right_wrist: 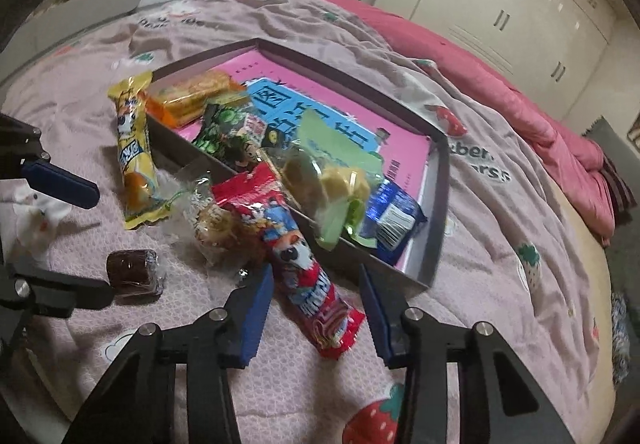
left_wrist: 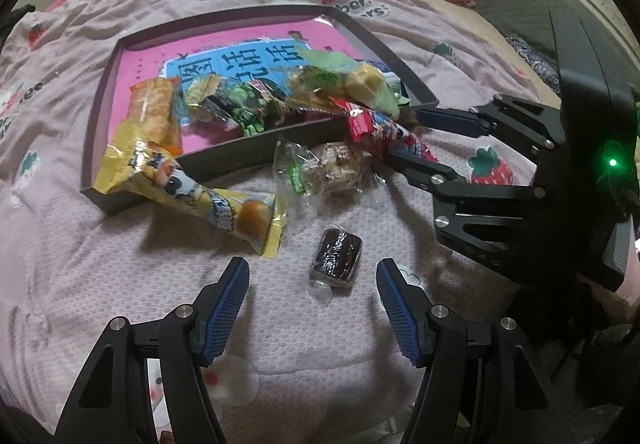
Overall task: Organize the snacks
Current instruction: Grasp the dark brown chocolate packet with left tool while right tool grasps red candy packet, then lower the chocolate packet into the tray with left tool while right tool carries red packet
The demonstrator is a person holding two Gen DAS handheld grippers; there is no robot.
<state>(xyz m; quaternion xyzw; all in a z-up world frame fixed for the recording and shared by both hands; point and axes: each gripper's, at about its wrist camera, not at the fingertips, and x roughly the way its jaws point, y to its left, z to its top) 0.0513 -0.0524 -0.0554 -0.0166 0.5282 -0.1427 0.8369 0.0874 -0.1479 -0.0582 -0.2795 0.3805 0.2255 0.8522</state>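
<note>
your left gripper hangs over the pink strawberry-print bedspread with its jaws spread wide, and the small dark brown wrapped cake lies between the fingertips without either pad touching it. your right gripper straddles the lower end of the red snack packet; the left pad looks to be against the wrapper while a gap shows at the right pad, so it is not clamped. that red packet lies tilted, its upper end up on the near wall of the shallow box. inside the box sit the orange cracker pack, a green printed packet, a light green bag of pale cakes and a blue packet. the yellow packet leans over the box's corner, and a clear-wrapped pastry rests on the bedspread just outside the wall.
</note>
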